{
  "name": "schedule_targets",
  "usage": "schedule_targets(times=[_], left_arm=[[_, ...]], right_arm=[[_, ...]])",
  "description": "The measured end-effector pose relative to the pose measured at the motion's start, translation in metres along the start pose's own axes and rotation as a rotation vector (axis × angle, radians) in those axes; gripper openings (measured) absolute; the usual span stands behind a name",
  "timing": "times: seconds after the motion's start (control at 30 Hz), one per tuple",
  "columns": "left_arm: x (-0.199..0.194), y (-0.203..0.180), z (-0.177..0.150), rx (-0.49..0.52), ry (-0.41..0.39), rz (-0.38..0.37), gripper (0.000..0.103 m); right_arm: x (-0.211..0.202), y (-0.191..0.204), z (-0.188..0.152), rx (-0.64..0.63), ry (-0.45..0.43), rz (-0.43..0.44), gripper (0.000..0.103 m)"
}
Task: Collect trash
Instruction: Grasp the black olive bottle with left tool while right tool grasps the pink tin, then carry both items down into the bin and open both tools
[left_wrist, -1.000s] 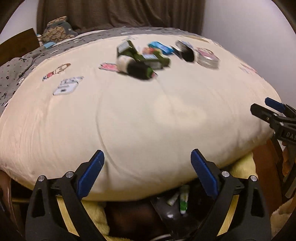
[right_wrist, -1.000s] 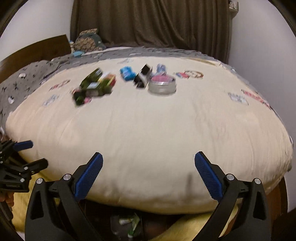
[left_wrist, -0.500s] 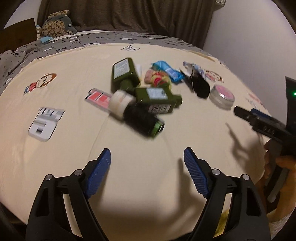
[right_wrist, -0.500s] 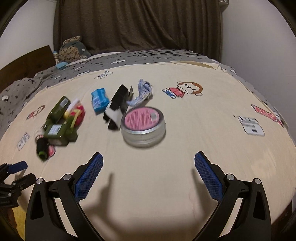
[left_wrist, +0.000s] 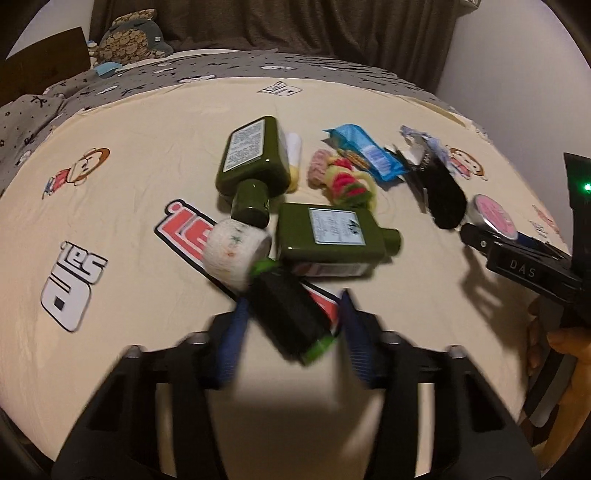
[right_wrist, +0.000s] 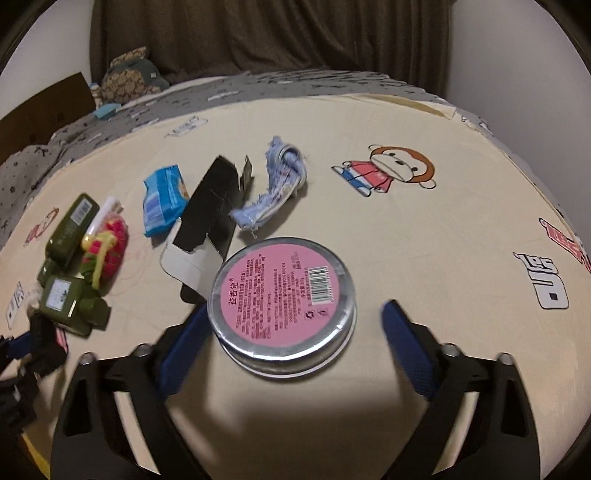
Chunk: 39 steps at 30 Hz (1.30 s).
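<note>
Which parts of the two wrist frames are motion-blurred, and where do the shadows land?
Left wrist view: the left gripper, jaws closing, and the black bottle between its fingers are smeared; the green bottles stay fairly sharp; shadow falls on the sheet just ahead of the fingers. Right wrist view: the right gripper, closing around the pink-labelled tin, blurs at its blue pads; the label stays readable.
</note>
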<state>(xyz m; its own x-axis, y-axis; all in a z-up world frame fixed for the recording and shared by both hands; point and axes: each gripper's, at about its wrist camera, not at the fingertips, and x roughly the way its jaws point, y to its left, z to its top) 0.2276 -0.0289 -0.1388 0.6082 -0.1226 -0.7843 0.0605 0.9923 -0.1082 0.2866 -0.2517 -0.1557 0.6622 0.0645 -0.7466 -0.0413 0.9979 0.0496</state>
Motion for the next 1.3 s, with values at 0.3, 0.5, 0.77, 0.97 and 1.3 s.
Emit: schedule_targets(times=[0.3,0.5,0.77,0.97,1.3], left_arm=[[-0.026,0.000,-0.031,0.062,0.001,-0.037,0.028],[-0.049,-0.005,-0.056,0.087,0.002,-0.095,0.027],[-0.091,-0.018,-0.089,0.128,-0.045,-0.118,0.027],[-0.121,-0.020,-0.121,0.154,-0.067,-0.143,0.027],[-0.109,-0.026,-0.186,0.191,0.055,-0.190,0.027]], right_arm=[[-0.026,0.010,-0.027,-0.066,-0.012,0.045,0.071],[-0.058,0.017,-0.058,-0.091,-0.019,0.077,0.071],[-0.109,0.024,-0.098,-0.106,-0.057,0.122,0.071],[-0.149,0.028,-0.137,-0.133,-0.084,0.155,0.071],[-0.161,0.032,-0.198,-0.143,-0.012,0.143,0.071]])
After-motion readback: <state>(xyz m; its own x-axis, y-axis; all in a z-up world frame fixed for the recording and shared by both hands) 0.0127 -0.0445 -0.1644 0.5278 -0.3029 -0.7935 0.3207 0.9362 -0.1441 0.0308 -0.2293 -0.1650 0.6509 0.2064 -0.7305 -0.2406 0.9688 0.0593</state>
